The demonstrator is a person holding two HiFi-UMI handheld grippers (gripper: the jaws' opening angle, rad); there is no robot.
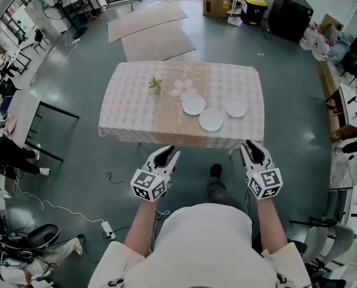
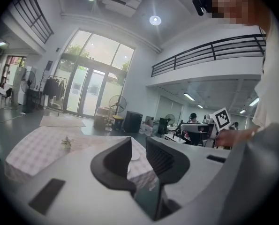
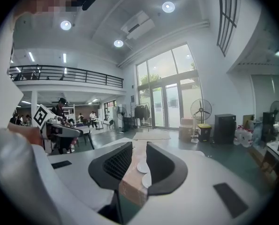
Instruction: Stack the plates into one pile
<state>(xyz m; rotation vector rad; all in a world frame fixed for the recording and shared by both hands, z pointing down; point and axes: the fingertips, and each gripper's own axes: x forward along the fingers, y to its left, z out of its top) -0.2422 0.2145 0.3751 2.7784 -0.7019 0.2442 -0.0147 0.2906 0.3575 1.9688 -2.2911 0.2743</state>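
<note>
Three white plates lie apart on the checked tablecloth (image 1: 136, 101): one on the left (image 1: 193, 105), one nearest me (image 1: 211, 120), one on the right (image 1: 236, 108). My left gripper (image 1: 170, 151) and right gripper (image 1: 248, 145) hang side by side over the floor, short of the table's near edge, both pointing at it. Each is open with nothing between its jaws. In the left gripper view (image 2: 138, 144) a plate (image 2: 132, 154) shows through the gap. Through the gap of the right gripper view (image 3: 139, 149) two plates (image 3: 142, 167) lie on the tan runner (image 3: 132, 184).
A small green sprig (image 1: 155, 83) and a pale pink flower shape (image 1: 183, 87) lie on the table behind the plates. Cardboard sheets (image 1: 148, 29) cover the floor beyond it. A cable and power strip (image 1: 108, 228) lie at my left, desks and chairs along both sides.
</note>
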